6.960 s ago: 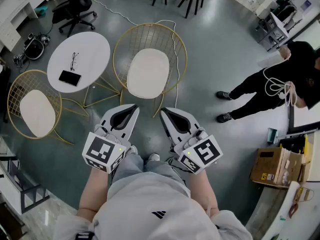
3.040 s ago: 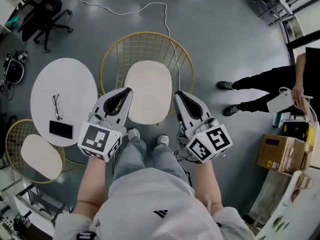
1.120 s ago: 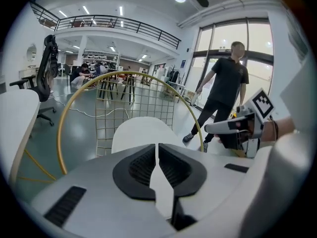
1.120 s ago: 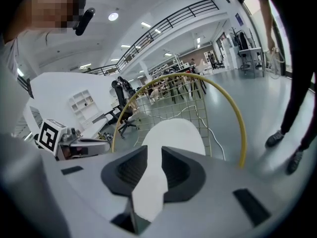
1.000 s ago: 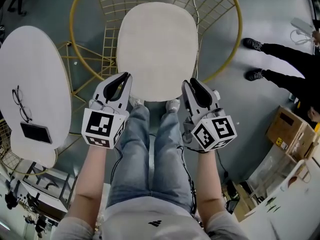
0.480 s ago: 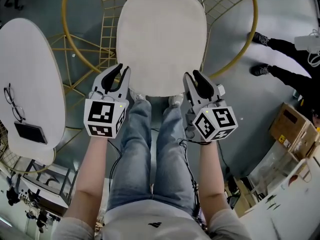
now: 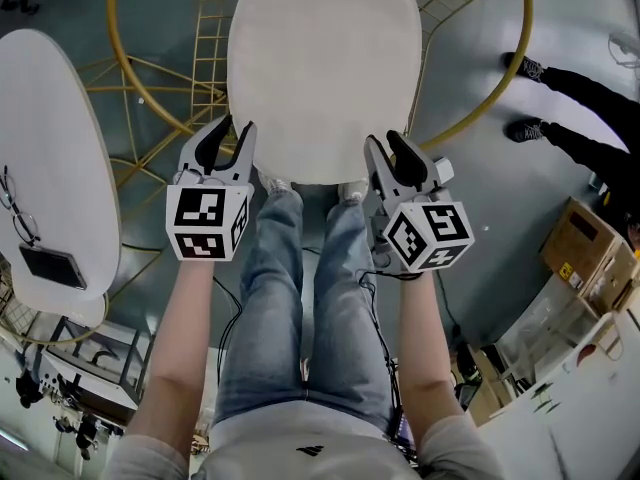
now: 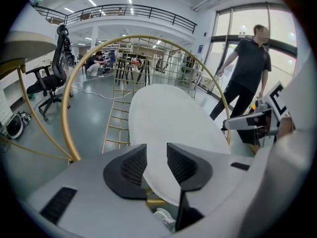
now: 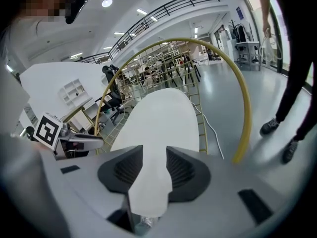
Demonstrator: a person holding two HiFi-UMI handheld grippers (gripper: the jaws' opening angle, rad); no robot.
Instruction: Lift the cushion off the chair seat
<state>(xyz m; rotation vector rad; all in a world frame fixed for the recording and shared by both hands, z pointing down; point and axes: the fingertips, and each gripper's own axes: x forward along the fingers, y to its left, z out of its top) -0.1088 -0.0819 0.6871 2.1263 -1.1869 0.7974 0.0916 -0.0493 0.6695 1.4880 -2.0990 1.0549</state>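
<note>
Smooth cream oval cushion [image 7: 322,68] lies on a gold wire chair [image 9: 246,115].
Left gripper [image 7: 229,128] and right gripper [image 7: 383,141] have jaws just opened, the cushion's near edge between them unpressed; a white round table [image 7: 50,148] stands left.

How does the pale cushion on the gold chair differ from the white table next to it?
The cushion is bare on top; the table carries eyeglasses and a dark phone. The cushion looks cream and soft-edged; the table looks a cleaner white and hard. The cushion lies inside the gold wire chair; the table stands apart beside it. Both are pale, rounded and flat-topped.
</note>
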